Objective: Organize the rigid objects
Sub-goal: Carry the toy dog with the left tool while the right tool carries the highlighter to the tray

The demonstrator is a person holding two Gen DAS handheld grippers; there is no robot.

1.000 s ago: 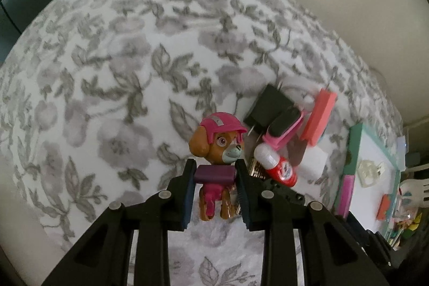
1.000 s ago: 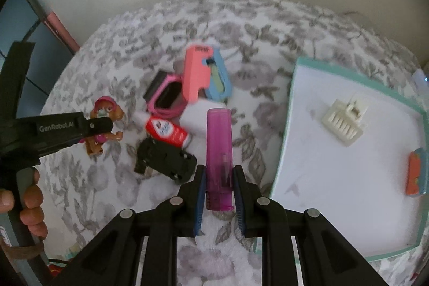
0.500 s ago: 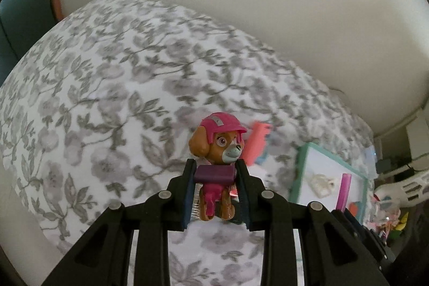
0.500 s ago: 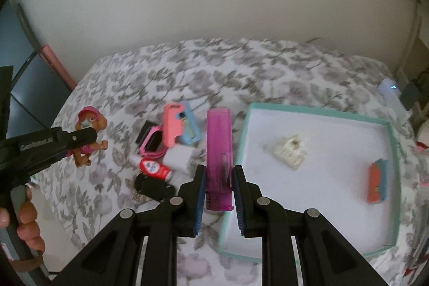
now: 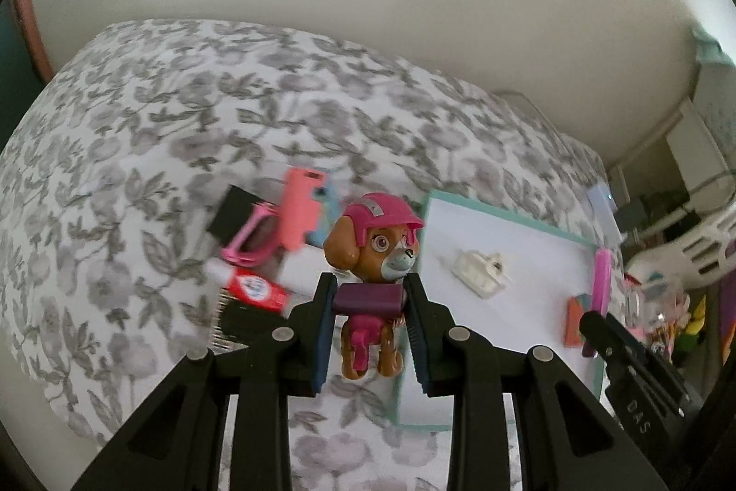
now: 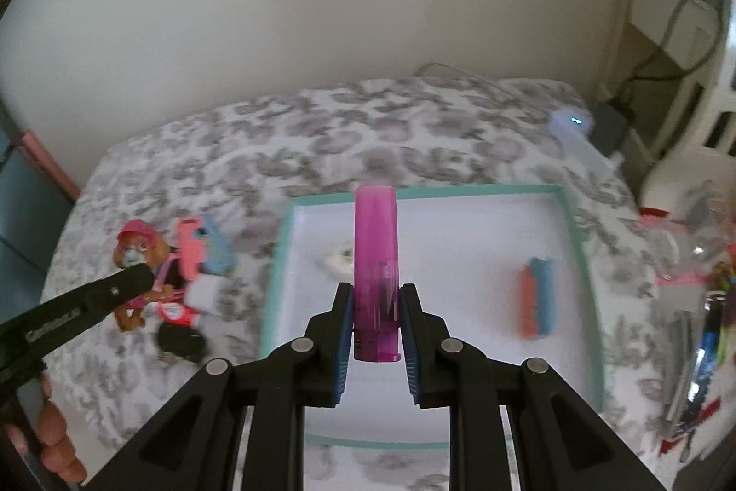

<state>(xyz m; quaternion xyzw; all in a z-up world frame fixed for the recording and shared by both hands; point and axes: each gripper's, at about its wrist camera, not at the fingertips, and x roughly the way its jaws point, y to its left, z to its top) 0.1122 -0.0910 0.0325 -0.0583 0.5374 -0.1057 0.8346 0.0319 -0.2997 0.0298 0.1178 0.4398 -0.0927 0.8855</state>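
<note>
My left gripper (image 5: 368,330) is shut on a toy dog with a pink helmet (image 5: 375,256), held in the air over the left edge of the teal-rimmed white tray (image 5: 529,233). The dog also shows in the right wrist view (image 6: 135,256). My right gripper (image 6: 376,334) is shut on a magenta lighter (image 6: 375,261), held above the tray (image 6: 570,224). In the tray lie a white clip (image 5: 480,268) and an orange-and-blue block (image 6: 536,297).
On the floral cloth (image 5: 161,113) left of the tray lies a pile: a pink case (image 5: 299,210), a pink-framed black item (image 5: 248,233), a red-and-white tube (image 5: 253,288) and a black object (image 6: 179,341). Clutter stands at the right (image 6: 699,307). A wall rises behind.
Both grippers have risen and moved right toward the tray with their objects. The dog is now over the tray's left edge, the lighter over the tray's middle.
</note>
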